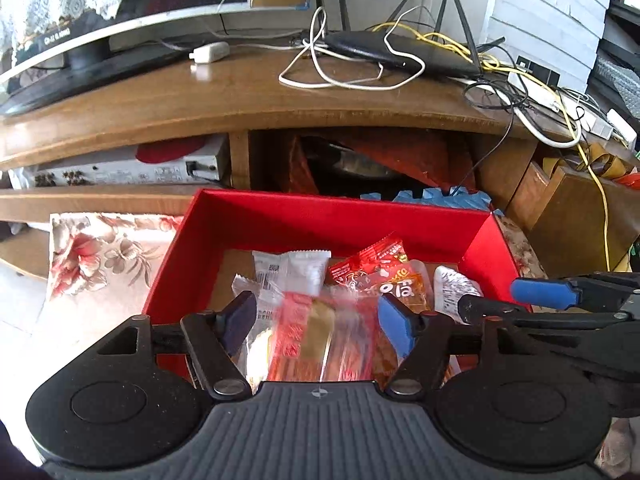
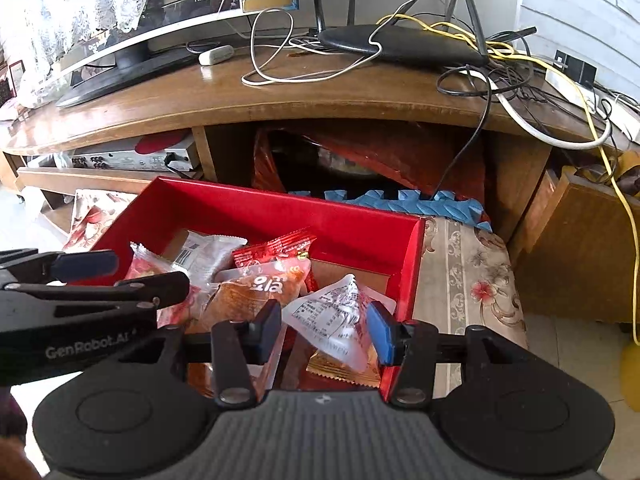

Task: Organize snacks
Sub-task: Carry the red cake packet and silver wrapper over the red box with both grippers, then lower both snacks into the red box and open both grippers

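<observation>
**Grippers over the red snack box**

Grippers hang side by side above a red box (image 1: pixel 280 216), both with jaws spread and nothing between the pads. The left gripper (image 1: pixel 320 324) hovers over a blurred clear-and-red packet (image 1: pixel 320 336) at the near end of the box. The right gripper (image 2: pixel 324 332) is above a white printed packet (image 2: pixel 336 312) in the box's right near corner, its pads on either side but not touching it. Deeper in the box lie an orange packet with Korean lettering (image 2: pixel 264 288), a red packet (image 2: pixel 276 250) and a white packet with a barcode (image 2: pixel 200 254), all heaped against one another. The box rests on a floral cloth (image 2: pixel 468 276). Behind it a wooden TV stand (image 1: pixel 240 92) holds a silver player (image 1: pixel 128 168) on its shelf, and on top a router (image 1: pixel 400 50) amid tangled cables, beside a monitor (image 1: pixel 80 32).
</observation>
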### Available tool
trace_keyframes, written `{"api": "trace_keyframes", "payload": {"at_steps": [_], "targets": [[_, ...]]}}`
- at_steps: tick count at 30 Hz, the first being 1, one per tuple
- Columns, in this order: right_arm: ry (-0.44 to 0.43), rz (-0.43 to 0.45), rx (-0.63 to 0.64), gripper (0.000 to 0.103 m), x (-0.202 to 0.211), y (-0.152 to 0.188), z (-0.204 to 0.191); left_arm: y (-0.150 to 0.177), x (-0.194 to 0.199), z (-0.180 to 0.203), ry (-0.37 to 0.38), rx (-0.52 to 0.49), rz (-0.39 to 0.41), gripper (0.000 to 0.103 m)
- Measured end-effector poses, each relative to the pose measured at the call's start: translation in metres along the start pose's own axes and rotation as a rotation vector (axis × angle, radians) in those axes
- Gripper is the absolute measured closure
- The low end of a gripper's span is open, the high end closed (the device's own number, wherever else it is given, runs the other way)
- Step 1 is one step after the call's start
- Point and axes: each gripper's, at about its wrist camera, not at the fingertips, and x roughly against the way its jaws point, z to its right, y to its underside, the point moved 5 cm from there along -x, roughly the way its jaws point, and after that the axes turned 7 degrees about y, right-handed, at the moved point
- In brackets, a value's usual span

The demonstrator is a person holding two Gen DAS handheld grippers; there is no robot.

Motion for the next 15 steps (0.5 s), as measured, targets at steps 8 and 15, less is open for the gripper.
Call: {"api": "trace_keyframes", "payload": {"at_steps": [8, 15], "targets": [[0.0, 0.01, 0.002, 0.061, 0.012, 0.003, 0.0, 0.001, 0.013, 0.002, 0.002, -0.004, 0.022, 0.024], [-0.005, 0.016, 0.02, 0.056, 0.026, 0.012, 0.001, 0.012, 0.03, 0.007, 0.02, -0.025, 0.029, 0.02]]}}
